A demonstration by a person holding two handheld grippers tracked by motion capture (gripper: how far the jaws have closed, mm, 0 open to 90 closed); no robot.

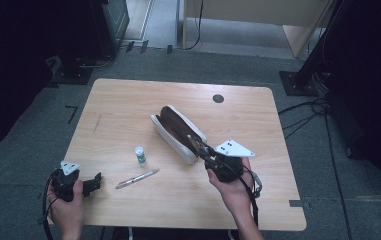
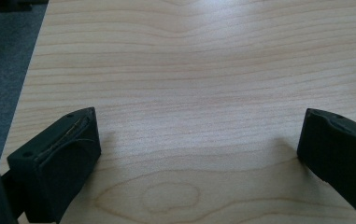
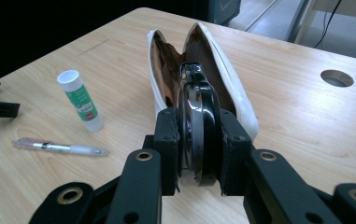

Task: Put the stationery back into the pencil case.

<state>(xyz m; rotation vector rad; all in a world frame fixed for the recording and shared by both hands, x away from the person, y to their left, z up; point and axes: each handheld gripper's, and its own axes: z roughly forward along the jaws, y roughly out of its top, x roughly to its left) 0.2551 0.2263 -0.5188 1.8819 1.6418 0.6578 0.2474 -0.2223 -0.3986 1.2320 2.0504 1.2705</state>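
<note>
The right gripper [image 3: 199, 140] pinches a flat, round black object [image 3: 198, 116], edge-up, between its fingers [image 3: 166, 140], just before the near end of the open white pencil case [image 1: 178, 131] at the middle of the worktop [image 1: 128, 100]. Judging by this, 1 item is being packed; next it needs lining up with the slot and lowering in. The case's long axis runs diagonally, from the worktop's far left toward its near right. The left gripper [image 2: 199, 149] rests spread and empty at the near-left corner.

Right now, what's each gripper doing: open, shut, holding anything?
Left gripper: open, nothing between its jaws, low over the table.
Right gripper: shut on a flat black round case, by the open pouch.
</note>
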